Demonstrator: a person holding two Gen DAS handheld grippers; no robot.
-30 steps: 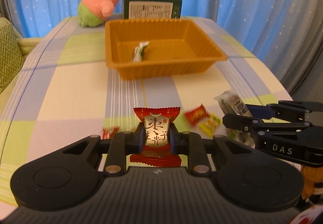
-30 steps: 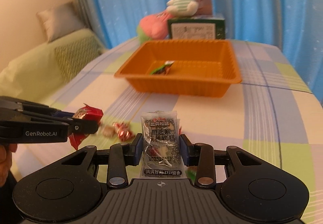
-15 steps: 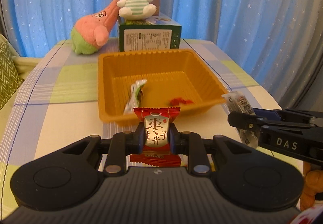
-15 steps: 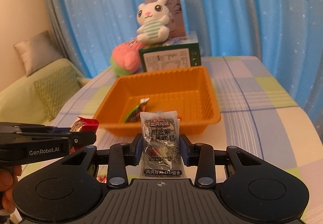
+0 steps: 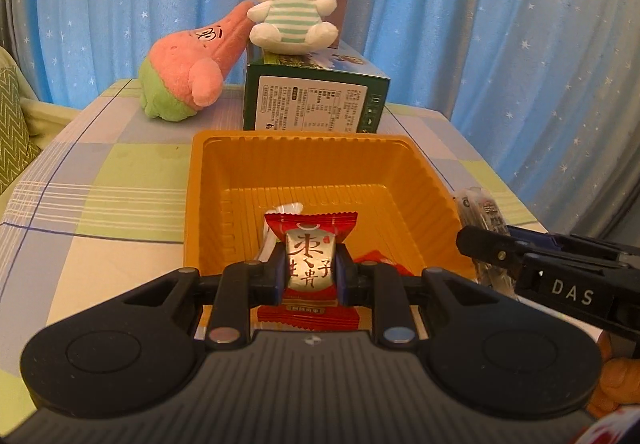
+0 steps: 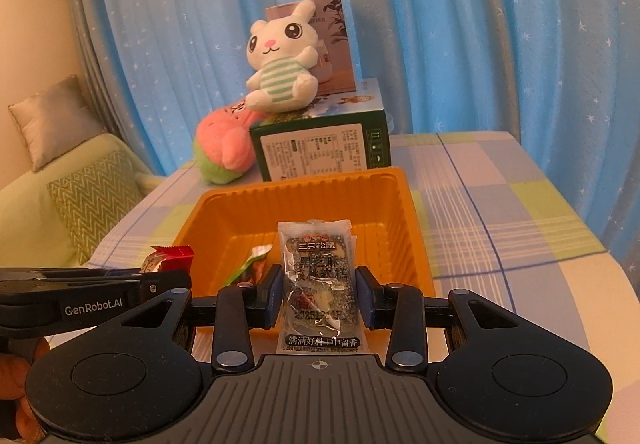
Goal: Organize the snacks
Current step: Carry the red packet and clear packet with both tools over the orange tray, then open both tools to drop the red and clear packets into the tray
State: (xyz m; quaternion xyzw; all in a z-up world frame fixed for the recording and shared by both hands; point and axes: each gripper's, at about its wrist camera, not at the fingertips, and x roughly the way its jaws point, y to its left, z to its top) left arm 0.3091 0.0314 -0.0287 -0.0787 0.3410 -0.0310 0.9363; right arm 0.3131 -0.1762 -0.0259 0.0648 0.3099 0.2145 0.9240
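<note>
My left gripper [image 5: 308, 276] is shut on a red wrapped candy [image 5: 310, 244] and holds it over the near edge of the orange tray [image 5: 304, 160]. My right gripper [image 6: 318, 294] is shut on a clear sesame snack packet [image 6: 316, 276], also above the tray's [image 6: 304, 192] near edge. In the tray lie a green-white wrapped snack [image 6: 252, 268] and a red snack [image 5: 376, 258]. The right gripper shows at the right of the left wrist view [image 5: 500, 248]; the left gripper shows at the left of the right wrist view [image 6: 160, 280].
Behind the tray stands a green box [image 5: 316, 104] with a white bunny plush [image 5: 292, 4] on top and a pink plush [image 5: 192, 72] beside it. The checked tablecloth [image 5: 100, 180] covers the table. A sofa with cushions [image 6: 60, 188] is at the left. Blue curtains hang behind.
Both grippers have moved forward over the table with their snacks, from short of the tray to above its near edge. The loose snacks on the cloth have dropped out of view.
</note>
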